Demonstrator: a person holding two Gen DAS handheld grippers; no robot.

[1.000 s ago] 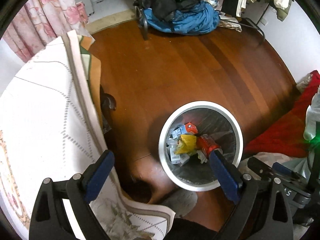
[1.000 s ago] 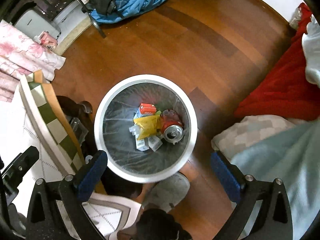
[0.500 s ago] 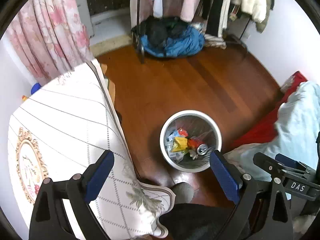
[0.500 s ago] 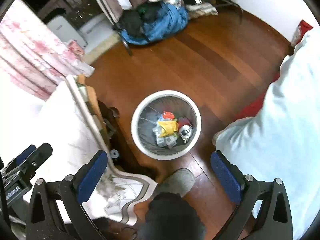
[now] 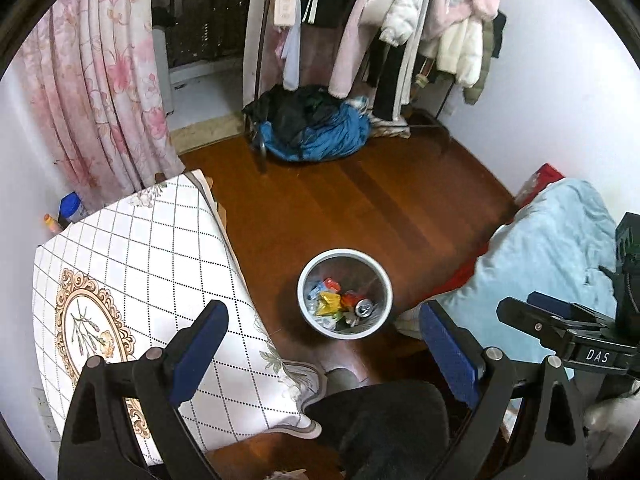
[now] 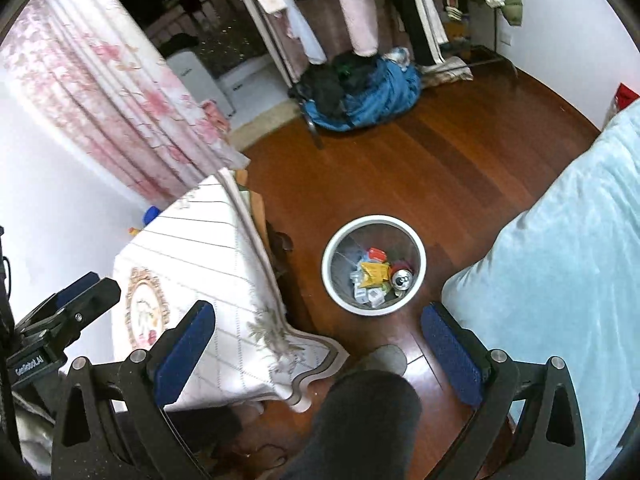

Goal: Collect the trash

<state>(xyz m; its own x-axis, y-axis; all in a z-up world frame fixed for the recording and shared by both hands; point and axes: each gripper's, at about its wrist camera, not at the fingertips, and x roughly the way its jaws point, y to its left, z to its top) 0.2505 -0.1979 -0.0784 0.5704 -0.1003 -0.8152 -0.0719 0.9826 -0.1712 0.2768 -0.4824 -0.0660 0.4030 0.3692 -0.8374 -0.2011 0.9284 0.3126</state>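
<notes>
Left hand-held gripper point(image 5: 322, 338): jaws spread wide, nothing between them; bases cut off at the lower frame edge.
Right hand-held gripper point(image 6: 318, 334): likewise spread and empty.
Trash bin point(image 5: 308, 312): white rim, on the wooden floor point(image 5: 360, 200) at frame centre, between worktop point(image 5: 160, 248) and bed point(image 5: 552, 248).
Contents: red can point(image 6: 401, 276), yellow wrapper point(image 6: 374, 272); smaller pieces too small to identify.
Worktop: far edge hidden by the pink curtain point(image 5: 100, 92).

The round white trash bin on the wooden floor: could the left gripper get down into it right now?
Probably yes. The left gripper is open and empty, and nothing lies between it and the round white trash bin.
</notes>
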